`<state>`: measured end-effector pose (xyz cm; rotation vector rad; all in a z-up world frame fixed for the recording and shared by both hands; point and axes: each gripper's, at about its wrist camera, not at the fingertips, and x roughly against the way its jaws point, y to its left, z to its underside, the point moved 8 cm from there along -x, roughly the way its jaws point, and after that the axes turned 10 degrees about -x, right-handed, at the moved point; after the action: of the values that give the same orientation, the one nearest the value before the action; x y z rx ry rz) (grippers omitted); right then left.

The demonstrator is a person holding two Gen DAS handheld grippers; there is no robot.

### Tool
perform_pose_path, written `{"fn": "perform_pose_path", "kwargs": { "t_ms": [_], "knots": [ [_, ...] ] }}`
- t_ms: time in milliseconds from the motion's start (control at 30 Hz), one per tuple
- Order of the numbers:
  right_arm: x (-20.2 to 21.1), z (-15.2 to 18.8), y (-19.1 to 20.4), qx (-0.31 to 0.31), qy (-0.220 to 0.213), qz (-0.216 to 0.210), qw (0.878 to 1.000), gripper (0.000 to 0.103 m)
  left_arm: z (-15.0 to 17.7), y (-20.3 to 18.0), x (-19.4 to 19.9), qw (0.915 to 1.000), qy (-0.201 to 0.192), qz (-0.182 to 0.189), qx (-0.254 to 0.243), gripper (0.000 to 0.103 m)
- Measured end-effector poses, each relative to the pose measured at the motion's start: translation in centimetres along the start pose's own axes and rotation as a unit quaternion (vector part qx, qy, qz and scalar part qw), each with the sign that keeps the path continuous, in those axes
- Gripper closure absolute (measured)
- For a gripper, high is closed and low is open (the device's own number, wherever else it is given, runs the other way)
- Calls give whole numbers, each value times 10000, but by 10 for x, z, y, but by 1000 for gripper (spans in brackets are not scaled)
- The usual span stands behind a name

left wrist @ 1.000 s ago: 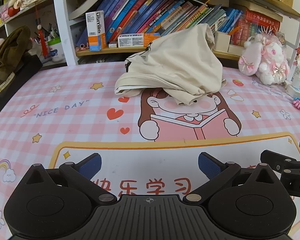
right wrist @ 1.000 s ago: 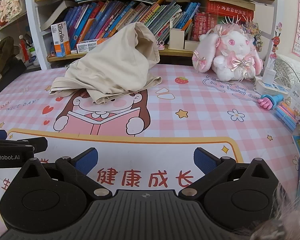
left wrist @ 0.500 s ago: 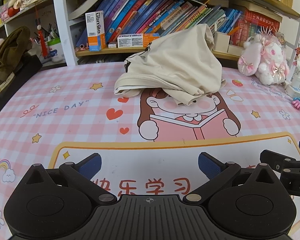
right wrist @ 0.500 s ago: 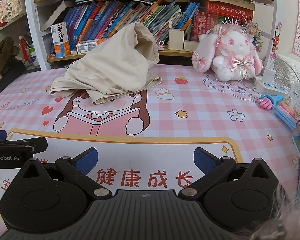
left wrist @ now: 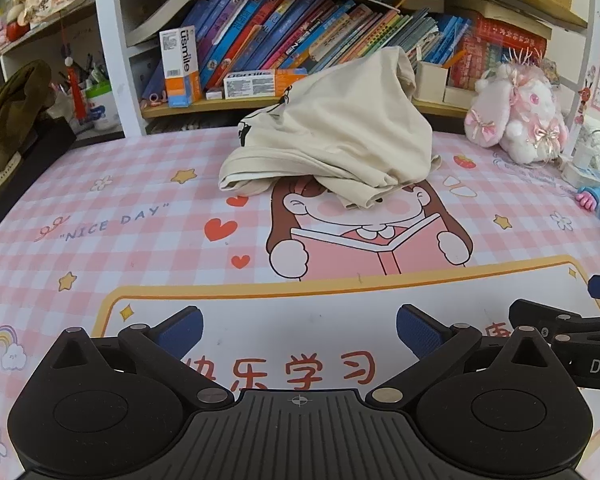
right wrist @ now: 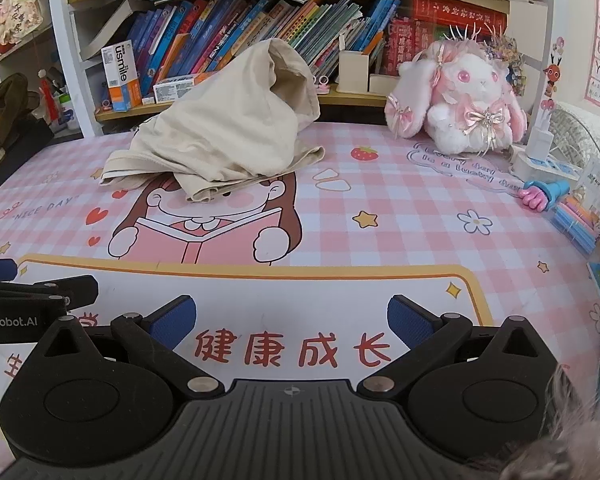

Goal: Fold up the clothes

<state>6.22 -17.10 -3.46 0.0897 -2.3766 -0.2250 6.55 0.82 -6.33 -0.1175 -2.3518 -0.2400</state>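
Left gripper: blue pads spread wide, nothing between them, hanging low over the near white panel of the desk mat. Right gripper: same state, pads apart and empty, just beside the left one; each shows at the edge of the other's view.

Beige garment lies straight ahead of both, well apart from them, at the far side of the mat against the bookshelf. It is a bunched heap, not flat and not folded: peak at the back right, hems trailing toward the front left. Long axis runs roughly left to right.

From the left wrist view the heap sits about centre; from the right wrist view it lies left of centre. Judgement: the left gripper is slightly nearer the low hem edge, the right nearer the raised peak. A plush rabbit stands to the right, clear of the cloth.
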Motion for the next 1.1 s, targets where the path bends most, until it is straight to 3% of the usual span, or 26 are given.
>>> {"fn": "perform_pose_path", "kwargs": {
  "t_ms": [600, 1100],
  "knots": [
    [-16, 6, 14, -99, 166, -37, 9998, 0, 0, 8, -12, 9991, -203, 169, -327, 0],
    [-34, 4, 20, -256, 276, 163, 9992, 0, -15, 33, -43, 9989, -153, 369, -249, 0]
  ]
}}
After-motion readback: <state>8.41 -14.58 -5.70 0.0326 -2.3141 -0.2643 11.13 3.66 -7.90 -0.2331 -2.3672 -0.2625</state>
